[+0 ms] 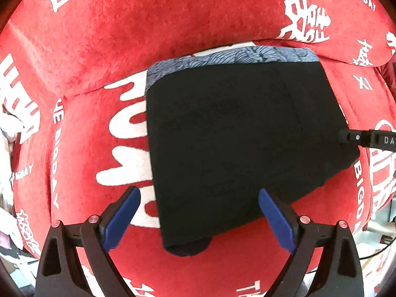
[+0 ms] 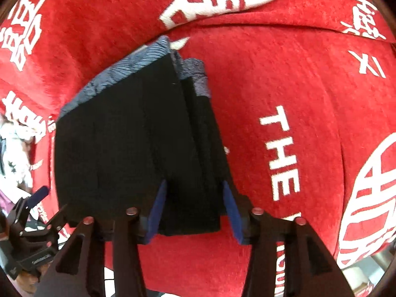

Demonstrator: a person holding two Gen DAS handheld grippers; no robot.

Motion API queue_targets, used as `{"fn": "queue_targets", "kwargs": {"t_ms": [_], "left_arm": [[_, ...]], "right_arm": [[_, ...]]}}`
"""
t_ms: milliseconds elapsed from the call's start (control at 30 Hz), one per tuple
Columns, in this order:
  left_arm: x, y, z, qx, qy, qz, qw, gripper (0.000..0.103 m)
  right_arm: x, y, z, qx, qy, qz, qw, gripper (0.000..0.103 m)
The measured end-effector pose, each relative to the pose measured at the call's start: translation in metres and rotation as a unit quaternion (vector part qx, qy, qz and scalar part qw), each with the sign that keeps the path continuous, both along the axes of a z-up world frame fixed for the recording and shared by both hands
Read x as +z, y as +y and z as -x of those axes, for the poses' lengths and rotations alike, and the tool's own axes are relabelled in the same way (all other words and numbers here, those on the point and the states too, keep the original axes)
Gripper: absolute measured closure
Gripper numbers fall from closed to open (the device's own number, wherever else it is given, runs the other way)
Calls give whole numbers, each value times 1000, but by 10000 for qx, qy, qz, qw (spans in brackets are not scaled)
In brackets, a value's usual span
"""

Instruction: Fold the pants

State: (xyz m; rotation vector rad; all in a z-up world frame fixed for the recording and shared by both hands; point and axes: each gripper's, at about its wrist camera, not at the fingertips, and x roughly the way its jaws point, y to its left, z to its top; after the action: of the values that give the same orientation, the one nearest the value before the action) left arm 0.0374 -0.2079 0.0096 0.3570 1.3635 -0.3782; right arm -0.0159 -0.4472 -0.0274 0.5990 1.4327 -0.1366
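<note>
Folded pants (image 1: 230, 133): plain black cloth, with a grey-blue waistband (image 1: 247, 55) carrying a dark line pattern along the far edge. Plush sofa cover (image 1: 148, 24): red with white printed characters and lettering. Gripper pads (image 1: 122, 219): blue on black frames.

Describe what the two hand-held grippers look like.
Each is a black plastic frame with triangular cut-outs, round silver-pink rivets and two flat blue finger pads: the left hand-held gripper and the right hand-held gripper match. White lettering, too small to read, marks the left one's body.

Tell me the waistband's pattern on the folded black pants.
Grey-blue waistband, dark wavy line print; left wrist view.
</note>
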Motion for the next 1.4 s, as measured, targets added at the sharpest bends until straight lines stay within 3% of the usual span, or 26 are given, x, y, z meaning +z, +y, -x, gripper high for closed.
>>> {"fn": "queue_targets", "kwargs": {"t_ms": [467, 667, 767, 900, 1067, 1200, 1400], "left_arm": [[4, 38, -11, -169, 205, 28, 9996, 6], [1, 61, -29, 45, 331, 345, 9988, 6], [-6, 68, -47, 267, 327, 296, 9987, 6], [-8, 68, -72, 582, 215, 364, 9974, 6], [-21, 54, -100, 905, -6, 209, 9957, 6], [-47, 49, -112, 992, 116, -65, 9950, 0], [-49, 57, -112, 1197, 217, 30, 9926, 0]], "right_arm": [[17, 23, 1, -447, 290, 624, 9966, 49], [35, 36, 0, -227, 325, 672, 9970, 45], [38, 36, 6, -147, 312, 566, 9978, 44], [48, 19, 6, -242, 4, 352, 9991, 44], [65, 2, -26, 30, -482, 365, 9982, 44], [55, -1, -63, 488, -451, 398, 9970, 44], [20, 3, -73, 921, -84, 64, 9957, 44]]}}
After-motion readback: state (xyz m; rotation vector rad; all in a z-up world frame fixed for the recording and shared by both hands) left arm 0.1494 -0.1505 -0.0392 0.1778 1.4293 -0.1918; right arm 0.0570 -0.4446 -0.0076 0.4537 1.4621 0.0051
